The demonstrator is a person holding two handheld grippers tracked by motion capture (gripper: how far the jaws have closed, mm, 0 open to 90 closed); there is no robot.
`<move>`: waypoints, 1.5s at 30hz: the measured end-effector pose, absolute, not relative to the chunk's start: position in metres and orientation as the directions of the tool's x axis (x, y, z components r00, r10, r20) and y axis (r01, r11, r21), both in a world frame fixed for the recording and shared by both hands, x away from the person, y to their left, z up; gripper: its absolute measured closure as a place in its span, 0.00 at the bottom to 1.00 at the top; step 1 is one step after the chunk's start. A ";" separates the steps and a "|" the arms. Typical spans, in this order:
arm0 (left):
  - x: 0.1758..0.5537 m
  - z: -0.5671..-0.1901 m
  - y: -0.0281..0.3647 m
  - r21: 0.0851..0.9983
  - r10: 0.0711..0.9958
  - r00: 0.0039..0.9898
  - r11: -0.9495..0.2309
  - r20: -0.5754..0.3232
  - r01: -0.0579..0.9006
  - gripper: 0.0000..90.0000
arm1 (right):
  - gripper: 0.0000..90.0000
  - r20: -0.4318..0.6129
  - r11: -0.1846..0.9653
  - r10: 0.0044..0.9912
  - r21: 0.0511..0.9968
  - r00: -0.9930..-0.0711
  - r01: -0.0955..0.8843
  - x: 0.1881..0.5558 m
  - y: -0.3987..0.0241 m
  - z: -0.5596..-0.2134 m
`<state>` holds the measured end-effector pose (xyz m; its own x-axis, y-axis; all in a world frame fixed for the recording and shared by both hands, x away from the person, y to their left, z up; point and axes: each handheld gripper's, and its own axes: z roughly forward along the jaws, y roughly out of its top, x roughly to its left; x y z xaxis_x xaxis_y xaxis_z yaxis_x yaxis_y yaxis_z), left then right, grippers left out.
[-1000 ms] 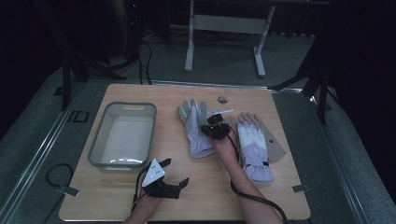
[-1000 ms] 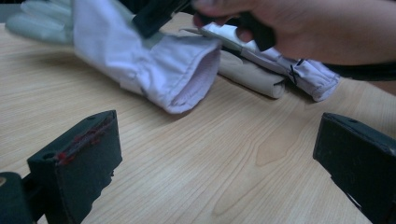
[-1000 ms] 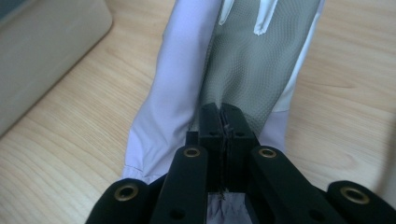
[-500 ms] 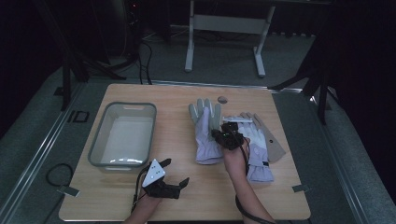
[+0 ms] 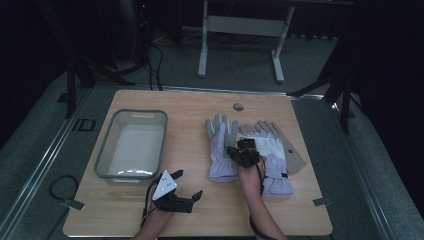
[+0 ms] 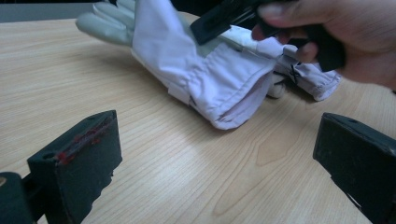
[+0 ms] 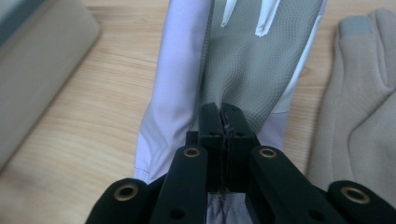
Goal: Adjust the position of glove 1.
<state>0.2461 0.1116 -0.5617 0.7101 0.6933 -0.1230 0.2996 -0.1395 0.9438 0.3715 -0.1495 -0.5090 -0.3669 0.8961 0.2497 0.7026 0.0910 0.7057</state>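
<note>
The right hand-held gripper [image 7: 223, 116] has its two black jaws pressed flat together over the pale lilac glove [image 5: 221, 150], and in the right gripper view a thin line of fabric seems to be pinched between them, at the seam where the lilac side meets the grey textured palm; so I judge that it grips the glove by a fold of cloth, a hold that suits dragging or lifting soft material without crushing it. That glove lies flat on the table [image 5: 200, 220], fingers pointing away from the person, just beside a second lilac glove [image 5: 272, 165] that rests partly on a beige glove [image 5: 290, 150]; the pairing suggests the gloves are being sorted or gathered. The grey bin [image 5: 132, 145] stands empty at the left of the table, well apart from the gloves, a likely place to put them. The left hand-held gripper [image 5: 186, 192] rests on the near part of the table with its jaws spread wide and nothing between them, its camera looking across the wood at the glove's open cuff, seemingly waiting while the right one works.
</note>
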 end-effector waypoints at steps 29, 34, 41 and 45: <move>0.247 -0.562 0.112 0.943 0.693 0.708 -0.131 -0.133 0.305 0.01 | 0.65 0.179 0.204 0.883 0.685 -0.433 0.699 0.397 -0.153 -0.525; 0.247 -0.562 0.112 0.943 0.694 0.708 -0.134 -0.131 0.305 0.01 | 0.59 0.178 0.224 0.865 0.699 -0.469 0.679 0.393 -0.166 -0.508; 0.247 -0.562 0.112 0.943 0.695 0.707 -0.135 -0.129 0.305 0.01 | 0.54 0.132 0.239 0.864 0.742 -0.486 0.626 0.385 -0.191 -0.482; 0.247 -0.562 0.111 0.943 0.696 0.707 -0.135 -0.129 0.305 0.01 | 0.54 0.116 0.251 0.861 0.749 -0.494 0.613 0.380 -0.207 -0.475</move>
<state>0.2467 0.1114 -0.5619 0.7068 0.6956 -0.1290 0.3052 -0.1353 0.9426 0.3799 -0.2069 -0.4750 -0.4944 0.8615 0.1162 0.6133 0.2509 0.7489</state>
